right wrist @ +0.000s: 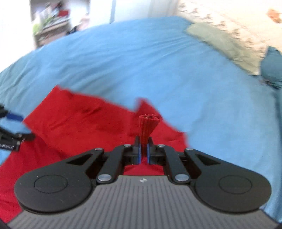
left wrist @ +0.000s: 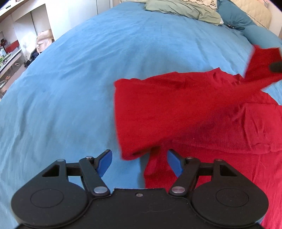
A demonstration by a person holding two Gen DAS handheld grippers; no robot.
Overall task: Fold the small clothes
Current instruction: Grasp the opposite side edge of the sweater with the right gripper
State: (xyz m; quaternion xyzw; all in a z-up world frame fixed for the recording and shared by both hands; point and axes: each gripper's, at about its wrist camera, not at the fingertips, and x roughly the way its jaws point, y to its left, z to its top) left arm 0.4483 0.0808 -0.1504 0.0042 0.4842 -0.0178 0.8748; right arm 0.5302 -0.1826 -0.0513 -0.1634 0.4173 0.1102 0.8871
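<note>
Black left gripper (left wrist: 139,161) at bottom centre of the left wrist view, blue-padded jaws spread wide, empty, pointing up-frame just above a blue bedsheet (left wrist: 70,88). Red garment (left wrist: 185,112) filling the centre right, partly folded over itself, one rolled edge drooping between the spread fingers. Right gripper (right wrist: 144,149) low and centred in the right wrist view, jaws clamped tight on a bunched ribbed hem of the red garment (right wrist: 74,123), lifting it. Green pillow (left wrist: 183,9) at upper right; shelves (left wrist: 15,44) at upper left.
</note>
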